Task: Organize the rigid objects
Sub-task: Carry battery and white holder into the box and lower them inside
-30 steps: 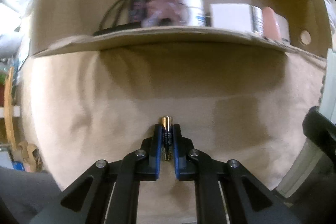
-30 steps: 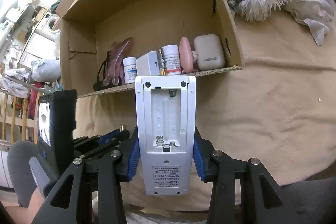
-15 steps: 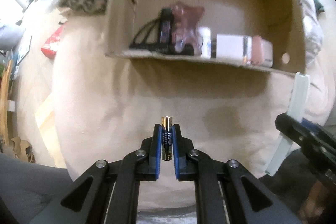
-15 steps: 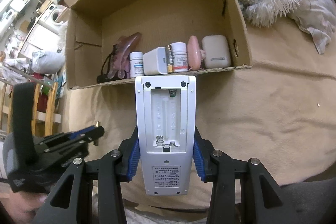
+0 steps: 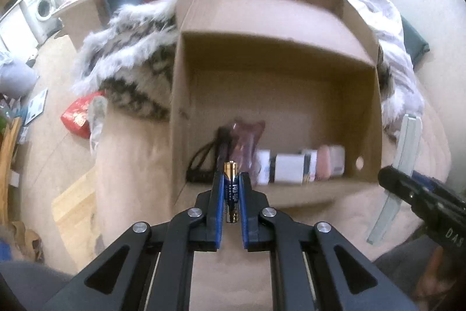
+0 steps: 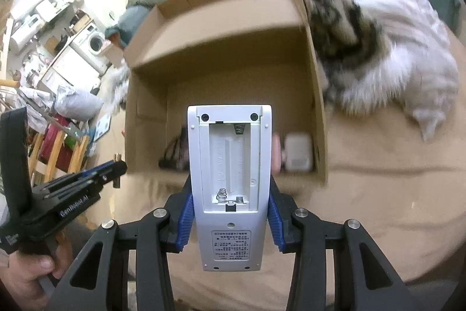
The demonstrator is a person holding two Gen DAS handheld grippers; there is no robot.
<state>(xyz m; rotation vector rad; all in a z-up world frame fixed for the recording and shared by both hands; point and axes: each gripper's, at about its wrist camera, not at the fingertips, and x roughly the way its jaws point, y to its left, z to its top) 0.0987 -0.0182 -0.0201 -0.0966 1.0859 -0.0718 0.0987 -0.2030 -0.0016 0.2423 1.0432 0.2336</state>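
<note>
My left gripper is shut on a blue and gold battery, held upright in the air in front of the cardboard box. It also shows at the left of the right wrist view. My right gripper is shut on a white remote control, back side up, its battery compartment open and empty with springs showing. The remote shows edge-on at the right of the left wrist view.
The open box lies on its side on a tan bedcover. Along its lower wall stand a black cable, a pinkish packet, white boxes, bottles and a white case. A furry blanket lies beside it.
Both grippers have pulled back and risen away from the box, which now looks smaller and lower in view. The battery and the remote stay gripped.
</note>
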